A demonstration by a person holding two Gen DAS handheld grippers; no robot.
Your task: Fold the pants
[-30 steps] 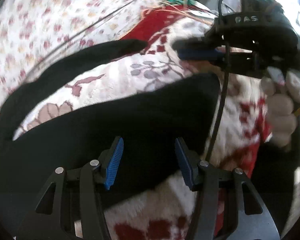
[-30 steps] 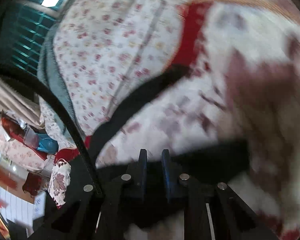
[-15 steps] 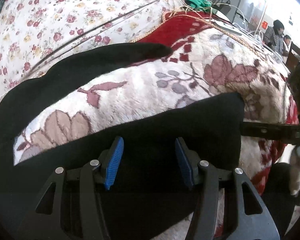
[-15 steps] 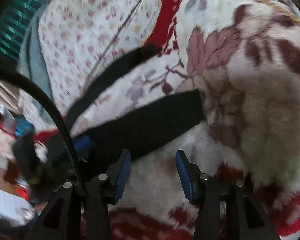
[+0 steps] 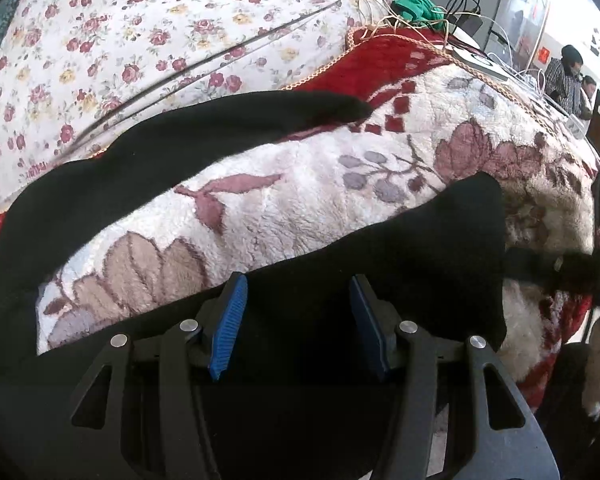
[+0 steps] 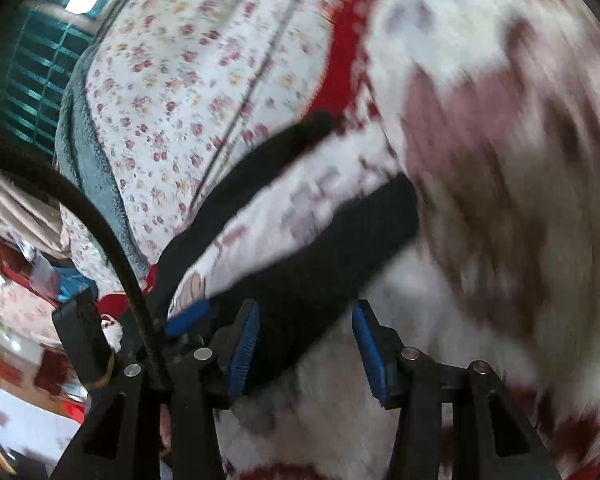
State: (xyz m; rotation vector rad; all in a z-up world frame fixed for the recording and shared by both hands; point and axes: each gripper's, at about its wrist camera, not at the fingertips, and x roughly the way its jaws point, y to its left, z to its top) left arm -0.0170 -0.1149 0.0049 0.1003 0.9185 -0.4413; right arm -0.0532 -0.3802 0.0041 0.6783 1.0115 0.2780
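Left wrist view: left gripper jaws apart over black pants; right gripper jaws just opened, apart.

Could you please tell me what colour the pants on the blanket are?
Plain black pants; clearest in the left wrist view.

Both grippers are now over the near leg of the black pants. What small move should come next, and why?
Probably lower both grippers and close them on the near leg. The left gripper and right gripper, whose jaws have just opened, stand open over it, and the far leg lies apart across the blanket.
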